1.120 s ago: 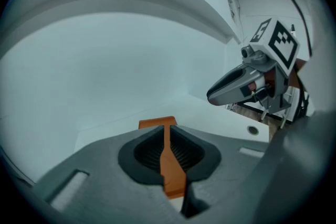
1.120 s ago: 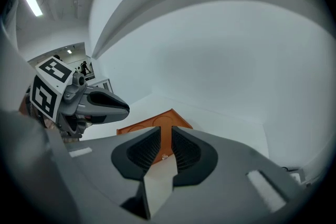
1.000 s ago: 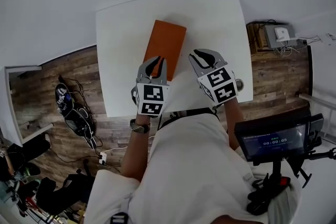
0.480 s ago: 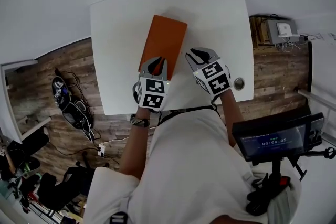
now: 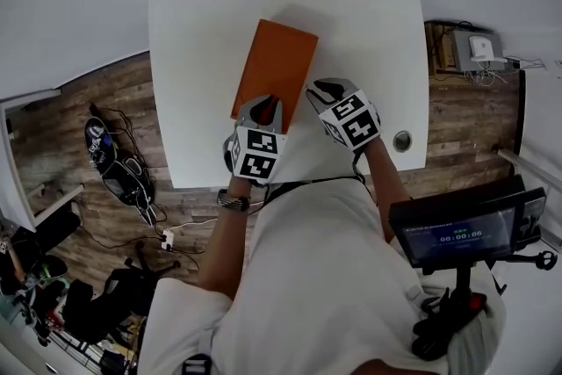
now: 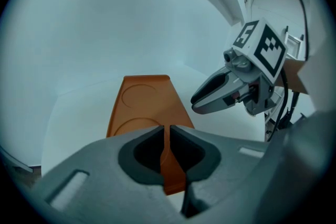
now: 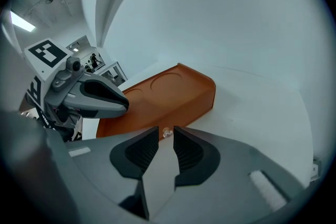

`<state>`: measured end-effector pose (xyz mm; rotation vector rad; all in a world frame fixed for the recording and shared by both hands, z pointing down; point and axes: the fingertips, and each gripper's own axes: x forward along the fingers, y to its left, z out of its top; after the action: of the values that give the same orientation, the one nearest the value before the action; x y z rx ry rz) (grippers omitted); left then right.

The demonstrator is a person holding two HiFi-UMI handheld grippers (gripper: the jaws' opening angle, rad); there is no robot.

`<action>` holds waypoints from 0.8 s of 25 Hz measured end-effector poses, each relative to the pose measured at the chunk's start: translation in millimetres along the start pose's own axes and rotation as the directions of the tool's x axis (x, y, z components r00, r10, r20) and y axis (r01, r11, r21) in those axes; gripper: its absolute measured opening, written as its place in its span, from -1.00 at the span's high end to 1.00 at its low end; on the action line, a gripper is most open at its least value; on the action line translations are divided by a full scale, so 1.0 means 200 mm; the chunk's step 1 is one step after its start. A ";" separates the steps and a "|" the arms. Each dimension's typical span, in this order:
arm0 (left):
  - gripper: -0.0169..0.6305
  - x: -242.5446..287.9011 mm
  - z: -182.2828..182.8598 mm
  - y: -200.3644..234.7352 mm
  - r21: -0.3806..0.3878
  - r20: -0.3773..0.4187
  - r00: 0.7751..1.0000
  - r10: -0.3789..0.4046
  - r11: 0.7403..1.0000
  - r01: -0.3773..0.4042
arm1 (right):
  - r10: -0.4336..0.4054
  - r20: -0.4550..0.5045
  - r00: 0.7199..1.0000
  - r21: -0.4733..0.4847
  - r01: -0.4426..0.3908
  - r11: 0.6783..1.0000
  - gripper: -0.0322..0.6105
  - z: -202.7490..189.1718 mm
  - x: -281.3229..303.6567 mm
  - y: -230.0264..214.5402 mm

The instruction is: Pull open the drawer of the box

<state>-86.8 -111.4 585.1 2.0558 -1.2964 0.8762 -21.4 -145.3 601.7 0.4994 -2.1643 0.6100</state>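
A flat orange box (image 5: 276, 66) lies on the white table (image 5: 198, 39), its long side running away from me. My left gripper (image 5: 263, 106) is shut, and its tips lie over the box's near end (image 6: 142, 107). My right gripper (image 5: 325, 89) comes at the box's right side. In the right gripper view its jaws stand narrowly open (image 7: 166, 129), and a small clear drawer knob (image 7: 167, 134) sits in the gap at their tips. The box shows no drawer pulled out. Each gripper also appears in the other's view, the left gripper (image 7: 123, 104) and the right gripper (image 6: 195, 105).
The table's near edge runs just below both grippers, with a round cable hole (image 5: 402, 139) at its right. A screen on a stand (image 5: 457, 233) is at my right. Cables and gear (image 5: 118, 171) lie on the wooden floor at the left.
My right gripper has moved left, closer to the box's side. The left gripper has stayed at the box's near end.
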 end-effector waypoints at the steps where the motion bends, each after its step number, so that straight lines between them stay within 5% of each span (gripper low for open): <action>1: 0.85 -0.01 0.00 0.00 0.001 -0.002 1.000 0.002 1.000 -0.002 | 0.002 -0.008 1.000 -0.005 -0.002 1.000 0.61 -0.01 0.01 0.00; 14: 0.85 0.01 -0.03 -0.03 0.040 -0.053 0.999 0.015 0.999 -0.013 | 0.059 -0.058 0.997 -0.121 -0.066 0.990 0.61 -0.09 0.13 0.00; 20: 0.84 -0.01 -0.04 -0.03 0.045 -0.047 0.999 0.023 0.999 -0.021 | 0.065 -0.100 0.993 -0.249 -0.088 0.965 0.62 -0.09 0.16 0.03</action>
<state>-84.5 -102.4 587.0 2.0454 -1.2874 0.9665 -32.9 -135.9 635.3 0.2466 -2.1430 0.3816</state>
